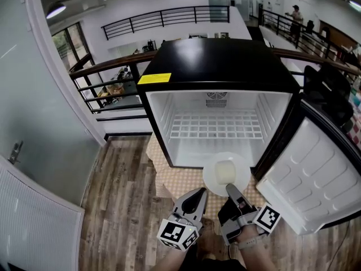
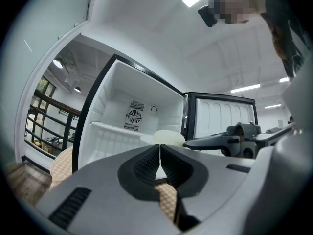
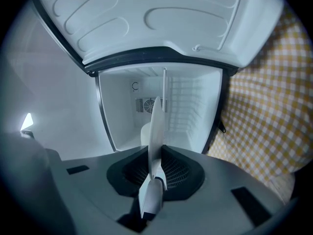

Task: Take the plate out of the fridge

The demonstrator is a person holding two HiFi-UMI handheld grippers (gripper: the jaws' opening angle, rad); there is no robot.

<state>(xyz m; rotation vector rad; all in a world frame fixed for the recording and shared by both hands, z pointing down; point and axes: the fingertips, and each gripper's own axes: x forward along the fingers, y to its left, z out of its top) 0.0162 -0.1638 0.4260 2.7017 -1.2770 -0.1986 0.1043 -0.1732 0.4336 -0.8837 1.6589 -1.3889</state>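
A small black fridge (image 1: 220, 66) stands open, its white inside bare but for a wire shelf (image 1: 217, 124). A round white plate (image 1: 224, 173) with a pale lump on it hangs just outside the fridge's front edge. My right gripper (image 1: 232, 189) is shut on the plate's near rim; in the right gripper view the plate (image 3: 157, 126) runs edge-on between the pads. My left gripper (image 1: 198, 195) is shut on nothing, to the left of the plate. The left gripper view shows the plate (image 2: 168, 137) ahead and the right gripper (image 2: 195, 143) beside it.
The fridge door (image 1: 313, 176) hangs open at the right. A yellow checked cloth (image 1: 180, 179) lies under the fridge on the wood plank floor (image 1: 121, 208). A railing (image 1: 107, 81) runs behind, and a white wall (image 1: 34, 123) is at the left.
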